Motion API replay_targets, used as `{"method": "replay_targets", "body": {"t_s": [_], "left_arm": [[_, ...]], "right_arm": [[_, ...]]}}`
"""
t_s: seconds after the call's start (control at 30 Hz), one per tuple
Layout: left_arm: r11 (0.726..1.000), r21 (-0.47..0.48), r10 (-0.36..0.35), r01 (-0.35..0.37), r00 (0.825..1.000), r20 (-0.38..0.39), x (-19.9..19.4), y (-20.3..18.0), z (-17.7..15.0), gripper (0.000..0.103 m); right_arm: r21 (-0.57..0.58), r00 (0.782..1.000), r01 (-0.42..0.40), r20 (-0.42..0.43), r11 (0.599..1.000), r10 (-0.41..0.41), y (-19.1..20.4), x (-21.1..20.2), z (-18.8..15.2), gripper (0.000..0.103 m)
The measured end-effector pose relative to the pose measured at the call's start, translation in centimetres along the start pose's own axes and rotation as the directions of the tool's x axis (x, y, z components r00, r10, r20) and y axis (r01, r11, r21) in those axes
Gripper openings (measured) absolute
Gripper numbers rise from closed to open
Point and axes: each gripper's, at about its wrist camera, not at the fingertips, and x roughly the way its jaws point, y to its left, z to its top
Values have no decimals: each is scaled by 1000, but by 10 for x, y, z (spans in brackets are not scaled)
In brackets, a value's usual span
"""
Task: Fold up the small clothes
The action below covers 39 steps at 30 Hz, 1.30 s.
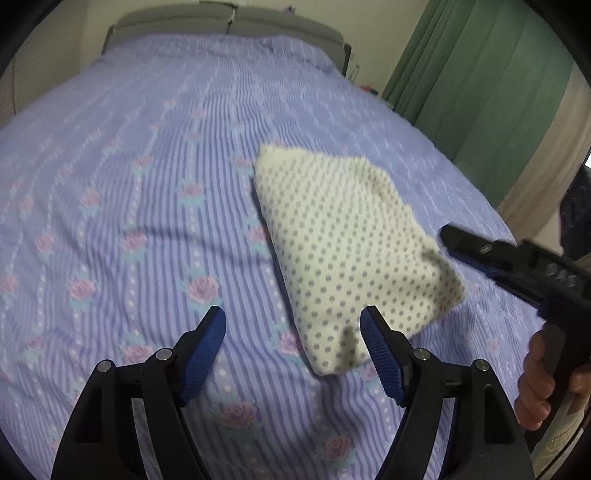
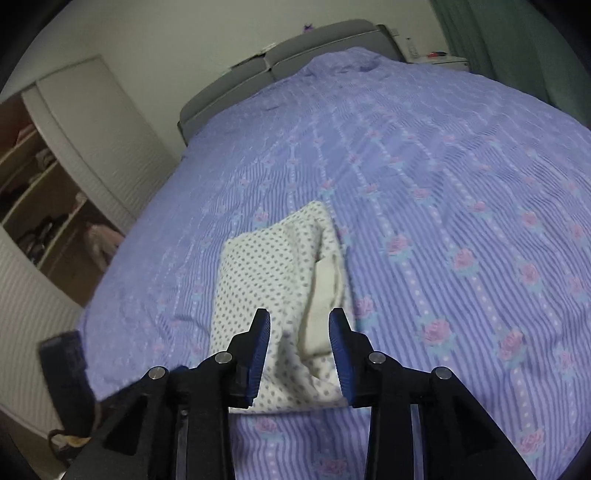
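Folded garment [image 1: 351, 254], cream with grey dots, lies flat on the bed [image 1: 129, 184], on the purple striped floral bedspread, right of centre in the left wrist view. Left gripper [image 1: 293, 354]: jaws spread wide, nothing between them, right pad just at the garment's near corner, contact unclear. Right gripper [image 2: 299, 354]: jaws spread, straddling the garment's near end [image 2: 273, 280] where the plain cream inner layers show at the open edge; can't tell if the pads touch the cloth. In the left wrist view the right gripper comes in from the right, tip close to the garment's right edge, with the person's right hand [image 1: 543, 384] on the handle. Background: grey headboard [image 1: 229, 22], green curtain [image 1: 480, 74], open wardrobe shelves [image 2: 40, 192] off the bed's left side.
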Motion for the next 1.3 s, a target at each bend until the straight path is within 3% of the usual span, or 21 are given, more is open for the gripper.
{"method": "replay_targets", "body": {"t_s": [0.2,0.23,0.27,0.33,0.5,0.67,0.7,0.77,0.8,0.87,1.1,1.23,1.3], "left_arm": [[1000,19,23,-22,998,-52,18,-2,4,79],[1000,13,19,-18,998,-61,20,-1,4,79],[1000,8,9,-8,997,-71,22,-1,4,79],[1000,7,1,0,997,-76,23,-1,2,79],[1000,20,-7,9,996,-89,24,-5,2,81],[999,47,15,-9,992,-125,26,0,-3,83],[998,53,19,-13,992,-124,25,1,-4,83],[998,62,26,-18,991,-129,24,3,-5,83],[998,61,22,-14,991,-133,21,5,-6,83],[998,55,18,-11,991,-132,14,9,-7,83],[995,77,74,-69,996,-57,-38,29,-20,83],[997,44,70,-68,997,-34,-56,41,-27,83],[997,28,67,-67,997,-27,-61,46,-28,83]], "right_arm": [[19,993,26,-117,999,-24,0,37,1,32],[27,992,30,-125,999,-26,-1,39,0,17],[27,992,12,-128,1000,-8,-1,38,-1,10],[14,995,-25,-101,1000,26,2,30,-4,9],[-1,999,1,-34,1000,-1,1,11,-5,8],[-37,988,129,-81,991,-131,-6,36,-16,9],[-58,987,142,-61,988,-146,-3,34,-18,16],[-116,969,244,-11,963,-247,5,26,-26,46],[-130,947,320,17,938,-321,6,21,-31,68],[-120,934,356,46,927,-353,1,11,-38,71],[110,937,330,79,938,-339,-18,-30,-61,72],[185,964,208,128,960,-233,-4,-35,-81,86],[228,978,138,123,964,-169,-3,-22,-86,87]]}}
